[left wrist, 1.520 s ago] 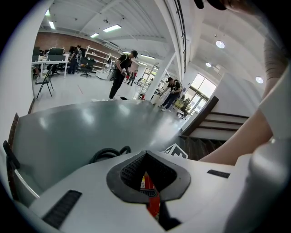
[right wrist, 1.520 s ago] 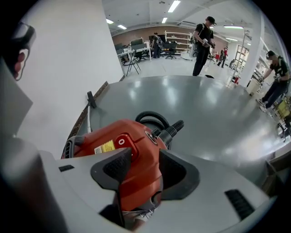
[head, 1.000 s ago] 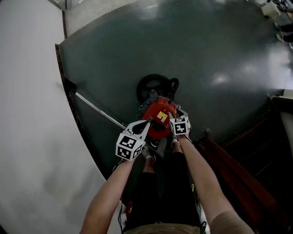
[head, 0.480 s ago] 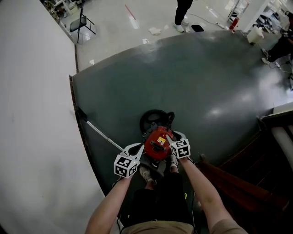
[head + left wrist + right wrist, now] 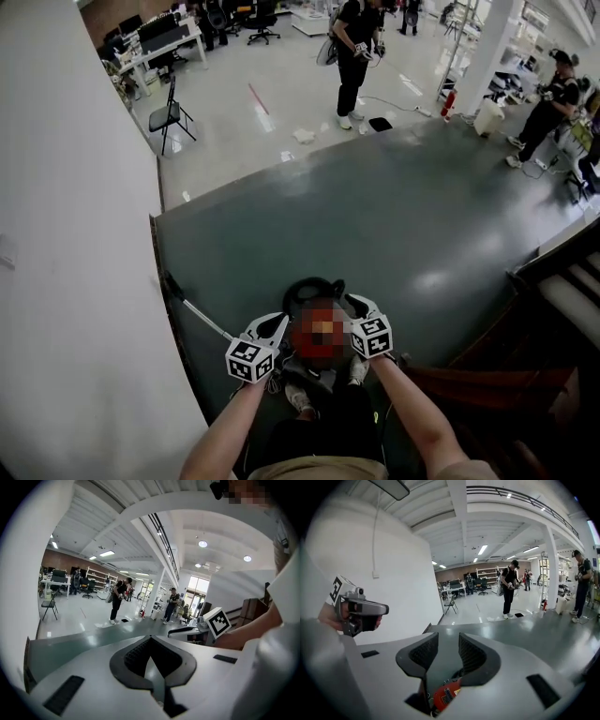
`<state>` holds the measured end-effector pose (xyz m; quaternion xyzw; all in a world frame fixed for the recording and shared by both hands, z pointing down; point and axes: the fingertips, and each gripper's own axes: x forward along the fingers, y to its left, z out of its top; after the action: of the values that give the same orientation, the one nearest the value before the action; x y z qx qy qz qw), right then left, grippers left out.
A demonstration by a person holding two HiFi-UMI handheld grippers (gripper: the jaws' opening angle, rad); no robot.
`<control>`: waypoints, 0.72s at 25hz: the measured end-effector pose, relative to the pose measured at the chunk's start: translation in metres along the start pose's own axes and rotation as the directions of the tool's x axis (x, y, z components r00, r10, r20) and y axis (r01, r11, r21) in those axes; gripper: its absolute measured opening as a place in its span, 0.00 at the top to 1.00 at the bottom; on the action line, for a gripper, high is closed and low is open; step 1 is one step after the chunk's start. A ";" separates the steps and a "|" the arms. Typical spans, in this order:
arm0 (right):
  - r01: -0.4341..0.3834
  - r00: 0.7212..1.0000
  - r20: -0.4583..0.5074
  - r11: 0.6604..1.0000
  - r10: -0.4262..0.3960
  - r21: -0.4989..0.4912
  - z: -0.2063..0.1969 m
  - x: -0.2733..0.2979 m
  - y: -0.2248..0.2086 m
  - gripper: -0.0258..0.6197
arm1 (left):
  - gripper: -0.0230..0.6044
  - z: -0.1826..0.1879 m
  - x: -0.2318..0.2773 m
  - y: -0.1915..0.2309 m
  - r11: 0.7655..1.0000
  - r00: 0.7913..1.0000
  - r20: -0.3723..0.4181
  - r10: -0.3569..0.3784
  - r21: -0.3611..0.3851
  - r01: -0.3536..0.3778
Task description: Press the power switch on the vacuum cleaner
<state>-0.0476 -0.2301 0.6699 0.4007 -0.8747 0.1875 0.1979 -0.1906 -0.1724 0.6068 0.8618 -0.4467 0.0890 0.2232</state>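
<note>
Your head view shows both grippers low in the frame above a dark green floor mat [image 5: 394, 216]. Your left gripper [image 5: 277, 326] is just left of the red vacuum cleaner [image 5: 312, 291], and your right gripper [image 5: 358, 305] is just right of it. In your left gripper view the jaws meet at their tips, clenched on nothing, and they point across the hall at people [image 5: 116, 599] standing far off. In your right gripper view the jaws stand apart and empty, with the vacuum cleaner well below them on the mat
</note>
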 end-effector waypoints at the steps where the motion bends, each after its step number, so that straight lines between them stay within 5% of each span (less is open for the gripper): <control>1: -0.001 1.000 0.016 1.000 0.001 -0.004 0.010 -0.012 0.006 0.74 | 0.96 0.008 -0.009 -0.006 1.000 1.000 0.018 -0.002 0.004 0.002; 11: -0.054 0.984 0.165 0.998 0.060 -0.041 0.084 -0.135 0.041 0.74 | 0.96 0.066 -0.082 -0.078 0.993 0.985 0.162 0.054 0.097 -0.070; 18: -0.092 0.954 0.276 0.990 0.118 -0.103 0.114 -0.238 0.056 0.74 | 0.96 0.088 -0.109 -0.171 0.989 0.973 0.227 0.044 0.127 -0.075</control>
<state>0.0299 -0.1022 0.4451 0.3671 -0.9214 0.0999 0.0788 -0.1198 -0.0477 0.4380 0.8656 -0.4876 0.0281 0.1101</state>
